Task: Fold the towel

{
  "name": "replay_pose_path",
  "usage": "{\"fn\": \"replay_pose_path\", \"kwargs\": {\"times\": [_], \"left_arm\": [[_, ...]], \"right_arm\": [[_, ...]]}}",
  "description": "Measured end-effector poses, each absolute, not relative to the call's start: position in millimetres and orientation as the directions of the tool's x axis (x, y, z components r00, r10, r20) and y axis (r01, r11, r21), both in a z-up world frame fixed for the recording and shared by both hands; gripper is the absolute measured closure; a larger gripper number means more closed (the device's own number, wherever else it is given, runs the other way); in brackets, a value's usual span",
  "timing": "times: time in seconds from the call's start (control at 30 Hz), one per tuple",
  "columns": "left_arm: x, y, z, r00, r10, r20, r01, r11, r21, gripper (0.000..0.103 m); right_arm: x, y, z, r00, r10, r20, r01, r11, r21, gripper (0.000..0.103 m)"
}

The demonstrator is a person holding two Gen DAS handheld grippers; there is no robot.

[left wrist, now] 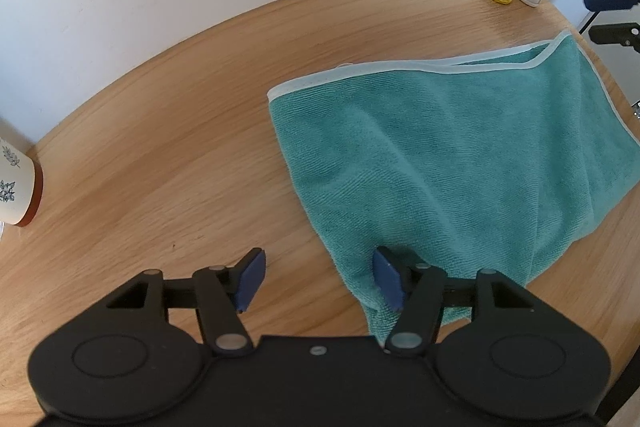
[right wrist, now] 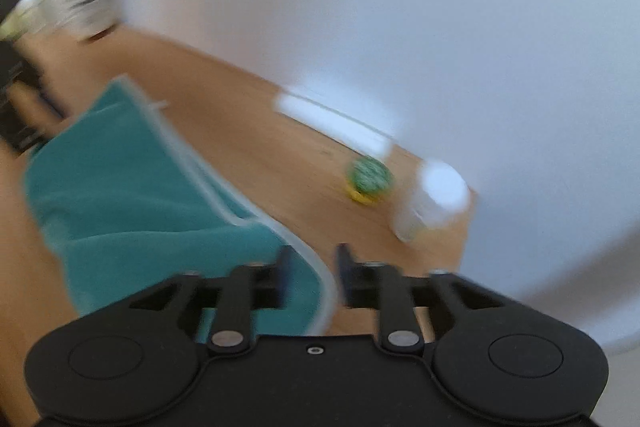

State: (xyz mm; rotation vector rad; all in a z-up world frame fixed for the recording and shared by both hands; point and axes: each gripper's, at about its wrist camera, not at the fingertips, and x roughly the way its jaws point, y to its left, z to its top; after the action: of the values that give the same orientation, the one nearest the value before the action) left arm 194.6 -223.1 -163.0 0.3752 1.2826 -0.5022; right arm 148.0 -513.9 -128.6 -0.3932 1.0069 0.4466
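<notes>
While the teal towel (left wrist: 460, 155) lies folded on the wooden tabletop (left wrist: 160, 155), the left gripper (left wrist: 318, 279) stands spread at its near corner — the right gripper (right wrist: 312, 275), blurred, gapes over the hemmed edge, pinching nothing.

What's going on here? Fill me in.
A person with a gripper in each hand is folding a teal towel on a wooden table. The towel lies already doubled over. The left gripper is open at the towel's near corner, gripping nothing. The right gripper is open over the towel's white-trimmed edge; that view is blurred.
</notes>
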Motion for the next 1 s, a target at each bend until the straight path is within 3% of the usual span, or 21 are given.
{"fn": "replay_pose_path", "kwargs": {"times": [0.23, 0.33, 0.47, 0.63, 0.9, 0.93, 1.0], "left_arm": [[195, -223, -163, 0.207, -0.145, -0.968, 0.562, 0.827, -0.003, 0.036], [196, -220, -164, 0.203, -0.155, -0.967, 0.552, 0.834, -0.018, 0.035], [195, -220, -165, 0.206, -0.159, -0.966, 0.548, 0.837, -0.021, 0.035], [195, -218, -167, 0.207, -0.165, -0.965, 0.529, 0.848, -0.032, 0.031], [197, -212, -169, 0.211, -0.176, -0.962, 0.507, 0.860, -0.046, 0.025], [197, -211, -170, 0.211, -0.177, -0.961, 0.507, 0.861, -0.047, 0.025], [198, -211, -171, 0.210, -0.177, -0.961, 0.505, 0.862, -0.049, 0.024]], "right_arm": [[179, -483, -145, 0.339, 0.194, -0.921, -0.717, 0.687, -0.120, 0.062], [196, -480, -156, 0.204, 0.188, -0.961, -0.749, 0.662, -0.030, 0.062], [212, -479, -174, 0.037, 0.170, -0.985, -0.763, 0.641, 0.082, 0.066], [226, -477, -170, 0.007, 0.220, -0.975, -0.753, 0.643, 0.140, 0.074], [238, -464, -188, -0.108, 0.192, -0.976, -0.759, 0.618, 0.205, 0.074], [241, -465, -190, -0.127, 0.203, -0.971, -0.746, 0.625, 0.228, 0.078], [244, -466, -190, -0.139, 0.206, -0.969, -0.741, 0.628, 0.240, 0.096]]}}
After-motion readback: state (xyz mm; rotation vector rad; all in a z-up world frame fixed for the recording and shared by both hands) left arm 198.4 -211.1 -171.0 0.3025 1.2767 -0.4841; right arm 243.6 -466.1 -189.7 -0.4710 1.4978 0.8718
